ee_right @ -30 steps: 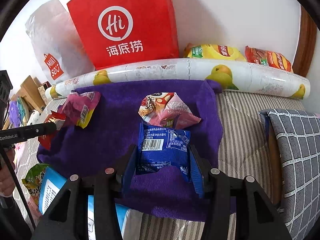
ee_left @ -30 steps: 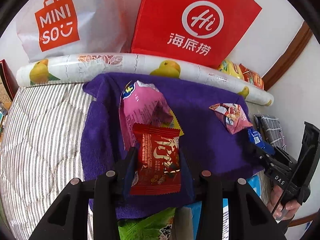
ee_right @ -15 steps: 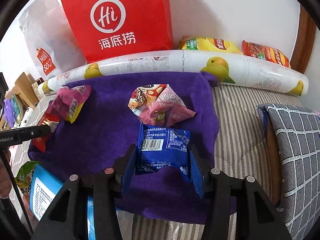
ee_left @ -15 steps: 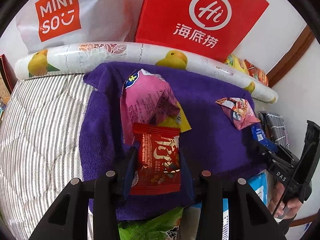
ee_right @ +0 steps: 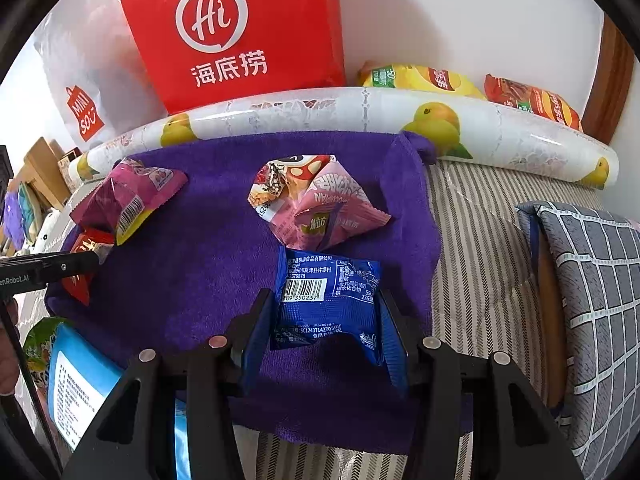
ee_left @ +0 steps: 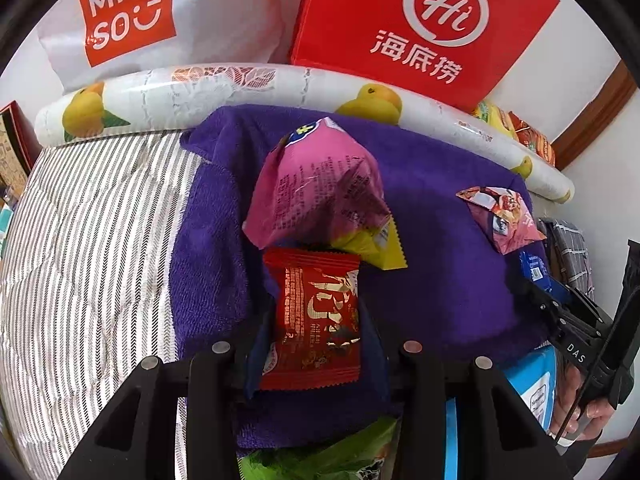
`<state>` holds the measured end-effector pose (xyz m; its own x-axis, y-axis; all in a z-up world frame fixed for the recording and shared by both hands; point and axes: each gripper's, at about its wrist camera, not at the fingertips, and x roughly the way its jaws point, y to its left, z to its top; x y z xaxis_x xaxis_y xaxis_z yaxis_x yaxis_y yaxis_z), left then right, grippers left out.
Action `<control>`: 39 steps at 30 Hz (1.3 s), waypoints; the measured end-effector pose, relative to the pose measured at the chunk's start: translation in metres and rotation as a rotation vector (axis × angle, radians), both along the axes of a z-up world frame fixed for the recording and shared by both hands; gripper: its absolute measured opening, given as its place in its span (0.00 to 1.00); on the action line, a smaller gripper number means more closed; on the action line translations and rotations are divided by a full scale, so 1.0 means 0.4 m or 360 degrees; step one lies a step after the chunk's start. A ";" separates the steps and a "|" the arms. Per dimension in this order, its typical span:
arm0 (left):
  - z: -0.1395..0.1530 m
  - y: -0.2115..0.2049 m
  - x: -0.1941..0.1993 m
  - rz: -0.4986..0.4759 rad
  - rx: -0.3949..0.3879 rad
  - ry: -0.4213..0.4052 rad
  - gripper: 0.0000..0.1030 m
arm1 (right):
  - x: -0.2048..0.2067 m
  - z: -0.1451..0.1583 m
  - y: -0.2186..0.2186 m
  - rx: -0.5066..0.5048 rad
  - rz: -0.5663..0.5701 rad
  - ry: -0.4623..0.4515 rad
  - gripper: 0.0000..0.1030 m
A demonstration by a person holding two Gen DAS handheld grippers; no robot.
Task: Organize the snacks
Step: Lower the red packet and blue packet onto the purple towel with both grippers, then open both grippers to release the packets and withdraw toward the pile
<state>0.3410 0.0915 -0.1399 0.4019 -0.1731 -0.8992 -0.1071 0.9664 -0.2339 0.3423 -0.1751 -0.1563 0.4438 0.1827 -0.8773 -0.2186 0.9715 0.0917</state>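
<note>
My left gripper [ee_left: 314,312] is shut on a red snack packet [ee_left: 316,320] and holds it over the purple towel [ee_left: 440,264], just behind a magenta snack bag [ee_left: 316,192]. My right gripper [ee_right: 326,304] is shut on a blue snack packet [ee_right: 328,300] over the same towel [ee_right: 200,264], just behind a pink crumpled snack bag [ee_right: 316,204]. The magenta bag [ee_right: 128,196] lies at the towel's left in the right wrist view, with the left gripper and red packet [ee_right: 86,256] beside it. The pink bag [ee_left: 500,216] and right gripper [ee_left: 536,276] show at right in the left wrist view.
A red Hi paper bag [ee_right: 236,32] and a white Miniso bag [ee_left: 128,12] stand against the wall behind a fruit-print roll [ee_right: 360,120]. Yellow and orange snack bags [ee_right: 420,80] lie behind the roll. A grey checked cushion [ee_right: 592,280] is at right. Blue and green packs [ee_right: 76,376] lie near the towel's front.
Both grippers have moved forward over the towel with their packets, closer to the magenta and pink bags. Their grips have not changed.
</note>
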 end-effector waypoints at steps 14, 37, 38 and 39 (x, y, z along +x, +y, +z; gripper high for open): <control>-0.022 -0.004 0.002 -0.0002 -0.0010 0.0120 0.39 | 0.004 -0.009 -0.004 0.0007 0.0008 0.0039 0.51; 0.181 0.062 -0.155 -0.0001 -0.0025 -0.0084 0.55 | -0.149 0.201 -0.022 0.0120 -0.0065 -0.0190 0.69; 0.188 0.068 -0.171 0.0003 -0.0034 -0.0092 0.55 | -0.167 0.216 -0.018 0.0117 -0.0059 -0.0207 0.69; 0.191 0.068 -0.184 0.0003 -0.0036 -0.0096 0.55 | -0.189 0.231 -0.014 0.0113 -0.0053 -0.0221 0.69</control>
<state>0.2673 0.1189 -0.0634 0.4558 -0.1924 -0.8690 -0.0940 0.9605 -0.2619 0.2667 -0.1805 -0.0638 0.5667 0.2252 -0.7926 -0.2017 0.9706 0.1316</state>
